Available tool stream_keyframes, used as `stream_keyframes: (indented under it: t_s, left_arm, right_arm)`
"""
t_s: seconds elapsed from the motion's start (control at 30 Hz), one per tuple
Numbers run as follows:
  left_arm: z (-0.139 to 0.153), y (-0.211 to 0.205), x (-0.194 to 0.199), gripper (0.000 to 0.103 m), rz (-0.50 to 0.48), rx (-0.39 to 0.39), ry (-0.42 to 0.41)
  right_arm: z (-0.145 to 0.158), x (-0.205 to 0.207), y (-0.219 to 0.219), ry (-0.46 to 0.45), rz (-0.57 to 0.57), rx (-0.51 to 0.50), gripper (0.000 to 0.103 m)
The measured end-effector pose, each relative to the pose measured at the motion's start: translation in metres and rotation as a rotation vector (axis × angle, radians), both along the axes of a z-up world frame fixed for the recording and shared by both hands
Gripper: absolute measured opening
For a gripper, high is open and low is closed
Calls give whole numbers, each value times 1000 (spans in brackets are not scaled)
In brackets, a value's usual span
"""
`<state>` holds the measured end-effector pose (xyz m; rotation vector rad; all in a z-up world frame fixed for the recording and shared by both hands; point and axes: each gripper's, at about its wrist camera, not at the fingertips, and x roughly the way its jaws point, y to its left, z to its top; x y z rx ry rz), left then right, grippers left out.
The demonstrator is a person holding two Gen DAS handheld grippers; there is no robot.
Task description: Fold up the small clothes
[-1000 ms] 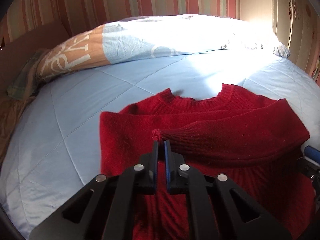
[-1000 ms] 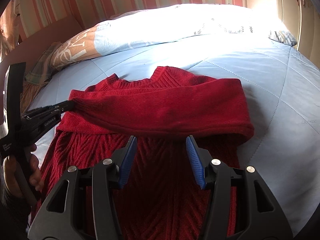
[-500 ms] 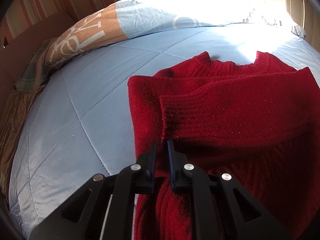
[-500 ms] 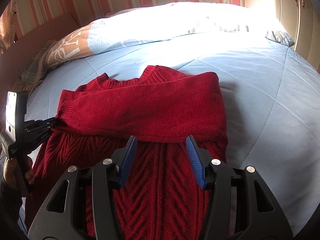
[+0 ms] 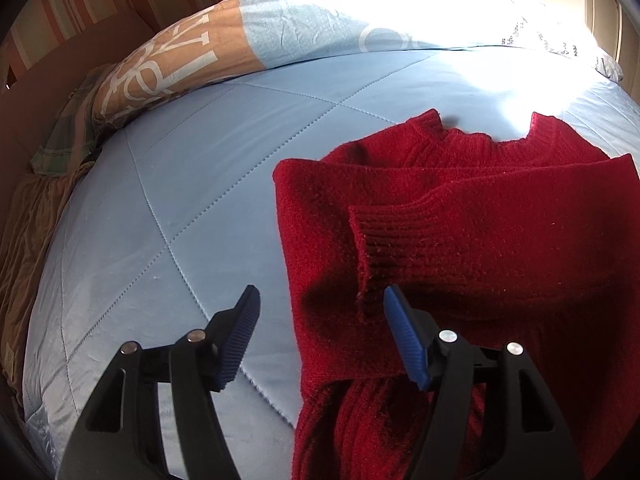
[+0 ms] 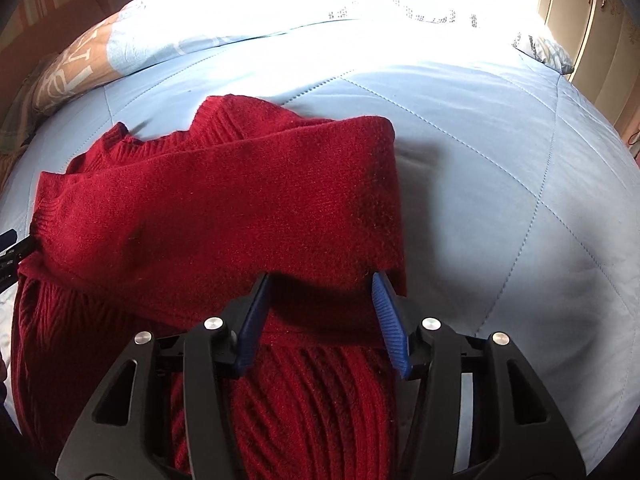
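Left gripper (image 5: 318, 312): I see its two black arms with blue ribbed pads spread wide apart, holding nothing. The left pad hangs over bare quilt; the right pad sits just beside the ribbed cuff (image 5: 370, 248) of the folded sleeve, at the sweater's left edge.

Right gripper (image 6: 320, 300): I see its jaws spread wide, gripping nothing. Both blue pads sit low over the sweater's body, at the lower edge of the folded sleeve near its right-hand fold. Whether the pads touch the knit, I cannot tell.

Sweater (image 6: 208, 208): a red knit sweater lying flat on the bed, neckline (image 5: 486, 140) pointing away from me toward the pillows. One sleeve is folded straight across the chest, its cuff ending near the left side. Below the sleeve, the body shows a raised cable pattern.

Bed surface: a pale blue quilt (image 5: 180, 200) with stitched diamond lines, lit brightly by sun at the far side.

Pillows: a long blue and tan printed pillow (image 5: 208, 56) runs across the head of the bed.

Left margin: a plaid cloth (image 5: 76, 128) lies bunched beside the pillow, at the bed's left edge.

Background: a pink-striped wall (image 5: 100, 4) behind the bed.
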<state>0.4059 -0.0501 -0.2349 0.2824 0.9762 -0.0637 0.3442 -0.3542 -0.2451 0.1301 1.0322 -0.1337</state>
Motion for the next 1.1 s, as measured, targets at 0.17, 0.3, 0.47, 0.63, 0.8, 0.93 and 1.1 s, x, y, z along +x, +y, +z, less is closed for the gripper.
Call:
stream_keyframes:
  t_s: [0.17,0.3,0.47,0.63,0.8,0.93,1.1]
  left_arm:
    - [2,5,-12,68,0,11,-5]
    - [7,9,-39,68,-5,-10,-31]
    - [9,22,-98,68,24,-90,-25]
    - [20,36,-177,68,30,-118,-35]
    - [27,53,-239,68,57,-160,25]
    - [33,56,-278,68,57,-166,23]
    - [27,62,-305,68,67,-172,22]
  right_arm:
    - [11,-12,1,-67,29,19,54]
    - [35,-42,10,-161,46,45,54]
    - [66,-93,32,-241,56,79,54]
    - [90,-159,57,-277,106,104,54]
    - [102,-231,82,-283,170,108,54]
    - [95,-277,95,-238,189,100,54]
    - [83,-317,94,-214,160,98,54]
